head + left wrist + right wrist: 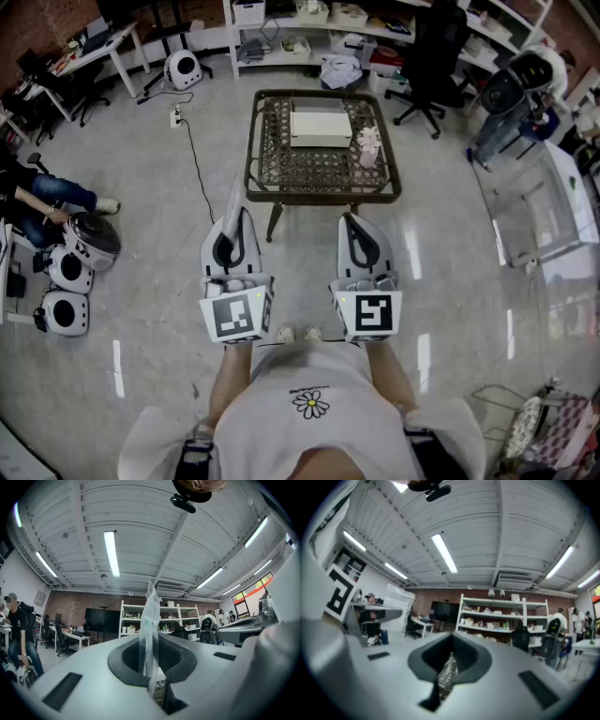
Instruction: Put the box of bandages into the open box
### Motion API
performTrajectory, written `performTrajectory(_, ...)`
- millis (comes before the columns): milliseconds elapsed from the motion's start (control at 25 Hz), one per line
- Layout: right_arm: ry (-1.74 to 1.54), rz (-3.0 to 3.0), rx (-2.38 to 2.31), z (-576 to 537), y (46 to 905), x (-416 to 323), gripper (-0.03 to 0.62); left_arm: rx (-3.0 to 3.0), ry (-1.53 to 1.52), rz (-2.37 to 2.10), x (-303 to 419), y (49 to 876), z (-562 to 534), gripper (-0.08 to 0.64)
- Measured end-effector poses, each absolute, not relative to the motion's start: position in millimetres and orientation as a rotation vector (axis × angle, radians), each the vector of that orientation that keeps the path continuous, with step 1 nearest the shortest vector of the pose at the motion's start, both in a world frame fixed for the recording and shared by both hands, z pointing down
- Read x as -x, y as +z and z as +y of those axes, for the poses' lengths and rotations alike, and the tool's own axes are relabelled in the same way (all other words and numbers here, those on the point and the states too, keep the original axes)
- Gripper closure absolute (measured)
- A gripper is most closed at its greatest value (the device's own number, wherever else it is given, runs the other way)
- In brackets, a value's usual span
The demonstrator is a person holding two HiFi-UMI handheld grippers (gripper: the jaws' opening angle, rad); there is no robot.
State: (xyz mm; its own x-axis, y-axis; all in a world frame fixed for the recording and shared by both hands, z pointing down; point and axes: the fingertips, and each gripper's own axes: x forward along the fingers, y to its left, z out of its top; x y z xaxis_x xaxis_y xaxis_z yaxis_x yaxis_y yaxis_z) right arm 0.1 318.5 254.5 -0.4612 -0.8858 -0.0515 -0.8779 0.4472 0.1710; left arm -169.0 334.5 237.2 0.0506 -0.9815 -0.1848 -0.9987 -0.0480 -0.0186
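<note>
A white flat box (319, 127) lies on the dark wicker-top table (272, 180) ahead of me, its lid looking closed. A small pale pink object (368, 147) stands beside it to the right; I cannot tell whether it is the bandage box. Both grippers are held low near my body, well short of the table. My left gripper (232, 217) is shut on a thin clear plastic strip (150, 620), which sticks out from between the jaws (151, 665). My right gripper (354, 223) is shut with nothing in it (449, 663).
Shelving (309, 28) and a black office chair (431, 56) stand behind the table. A seated person (47, 197) and round white devices (70, 272) are at the left. A cable (199, 173) runs over the floor. A clear plastic case (539, 206) stands at the right.
</note>
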Motion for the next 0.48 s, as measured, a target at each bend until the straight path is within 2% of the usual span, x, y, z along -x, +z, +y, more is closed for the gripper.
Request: performTrajectory(480,-0.229,-2.628,-1.563,311,267,-5,0.563,2.195,0.185,2.042,153,238,320,0.522)
